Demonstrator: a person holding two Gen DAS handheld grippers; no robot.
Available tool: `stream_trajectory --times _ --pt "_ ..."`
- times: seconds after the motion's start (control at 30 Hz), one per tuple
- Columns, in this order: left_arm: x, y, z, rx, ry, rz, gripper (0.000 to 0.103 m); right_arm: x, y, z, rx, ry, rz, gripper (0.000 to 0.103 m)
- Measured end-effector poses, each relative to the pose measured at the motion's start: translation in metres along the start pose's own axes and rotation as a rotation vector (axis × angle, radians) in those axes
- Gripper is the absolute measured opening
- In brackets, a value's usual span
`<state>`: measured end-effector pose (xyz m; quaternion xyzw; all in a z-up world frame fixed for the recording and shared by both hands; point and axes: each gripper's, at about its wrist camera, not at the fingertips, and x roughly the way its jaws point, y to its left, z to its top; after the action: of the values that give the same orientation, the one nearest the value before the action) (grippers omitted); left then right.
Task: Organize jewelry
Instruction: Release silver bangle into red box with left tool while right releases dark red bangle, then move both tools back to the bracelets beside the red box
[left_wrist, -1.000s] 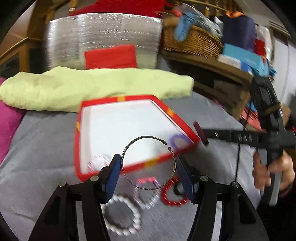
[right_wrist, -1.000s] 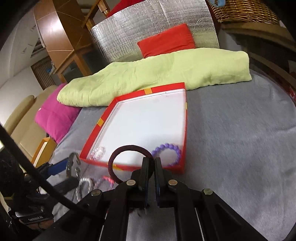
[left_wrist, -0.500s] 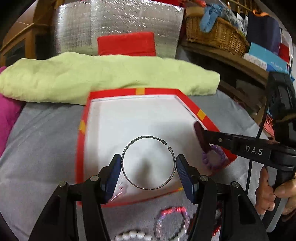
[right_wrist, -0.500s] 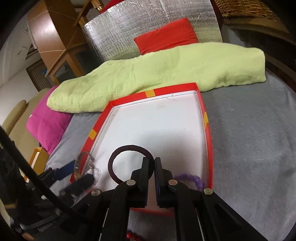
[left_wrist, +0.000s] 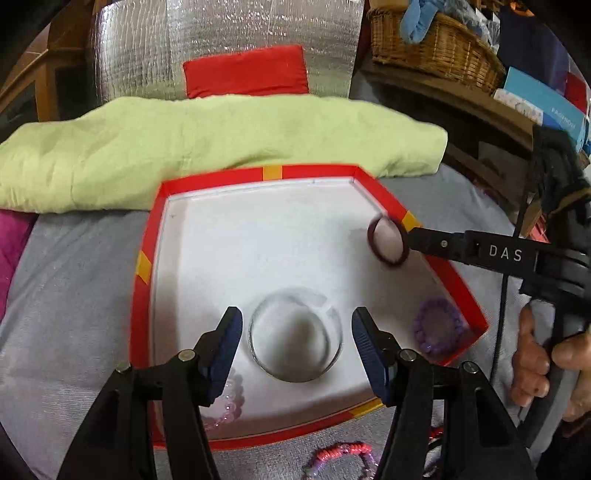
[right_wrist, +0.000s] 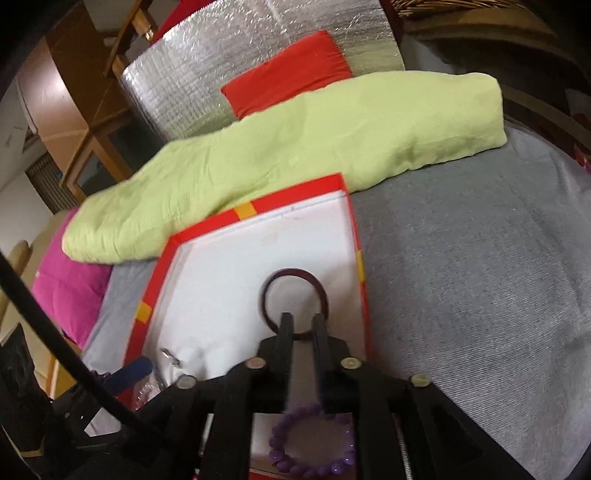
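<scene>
A red-rimmed white tray (left_wrist: 147, 236) (right_wrist: 162, 273) lies on grey cloth. My left gripper (left_wrist: 297, 343) hovers over its near half, fingers apart. Between them, just clear of both pads, is a thin metal bangle (left_wrist: 295, 336), blurred above the tray floor. My right gripper (left_wrist: 408, 236) (right_wrist: 303, 321) reaches in over the right rim. Its jaws are opening, and a dark maroon ring (left_wrist: 388, 240) (right_wrist: 295, 299) hangs loose at the tips, its near edge between the fingers. A purple bead bracelet (left_wrist: 439, 330) (right_wrist: 314, 443) and a clear pink bracelet (left_wrist: 225, 402) lie in the tray.
A pink bead bracelet (left_wrist: 340, 452) lies on the cloth before the tray. A long green pillow (left_wrist: 184, 147) runs behind it, with a silver panel (left_wrist: 258, 33) and red cushion (left_wrist: 247, 72) beyond. A wicker basket (left_wrist: 432, 40) stands back right, a magenta cushion (right_wrist: 70, 291) left.
Both grippers moved forward over the tray. The right jaws, shut on the maroon ring before, have parted. The bangle no longer spans the left pads and looks blurred and lower.
</scene>
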<state>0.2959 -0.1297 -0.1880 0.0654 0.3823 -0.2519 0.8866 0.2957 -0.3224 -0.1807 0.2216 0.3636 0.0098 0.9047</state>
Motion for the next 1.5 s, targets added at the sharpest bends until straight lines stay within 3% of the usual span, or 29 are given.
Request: stream_trajectory --times 0.03,0.07,0.23,0.47,0.63,0.83,1.0,1.13,1.27,1.5 --pt "-0.005 0.0 0.002 -0.007 -0.009 -0.009 0.063 -0.002 -0.002 0.002 0.015 -0.009 0.005 0.053" --pt "-0.008 0.001 0.003 -0.011 -0.013 -0.013 0.063 -0.006 -0.006 0.002 0.04 -0.029 0.023 0.054" --pt "-0.032 0.014 0.007 -0.057 -0.039 -0.004 0.064 -0.023 -0.01 0.003 0.101 -0.047 0.022 0.054" --pt "-0.063 0.036 0.003 -0.119 -0.06 0.016 0.064 -0.071 -0.01 -0.021 0.096 -0.155 -0.068 0.054" --pt "-0.074 0.045 -0.014 -0.097 -0.012 0.058 0.064 -0.083 -0.02 -0.047 0.156 -0.098 -0.159 0.054" --pt "-0.089 0.049 -0.028 -0.024 -0.02 0.136 0.064 -0.114 -0.013 -0.058 0.173 -0.062 -0.233 0.054" --pt "-0.095 0.058 -0.03 -0.069 -0.032 0.094 0.064 -0.145 0.018 -0.045 0.113 -0.05 -0.307 0.054" --pt "-0.092 0.061 -0.032 -0.066 -0.012 0.128 0.064 -0.154 0.041 -0.027 0.079 -0.087 -0.274 0.055" --pt "-0.091 0.063 -0.031 -0.066 -0.014 0.141 0.064 -0.137 0.053 -0.028 0.024 -0.069 -0.244 0.055" --pt "-0.082 0.07 -0.036 -0.093 0.02 0.181 0.064 -0.12 0.026 -0.038 0.072 -0.045 -0.16 0.055"
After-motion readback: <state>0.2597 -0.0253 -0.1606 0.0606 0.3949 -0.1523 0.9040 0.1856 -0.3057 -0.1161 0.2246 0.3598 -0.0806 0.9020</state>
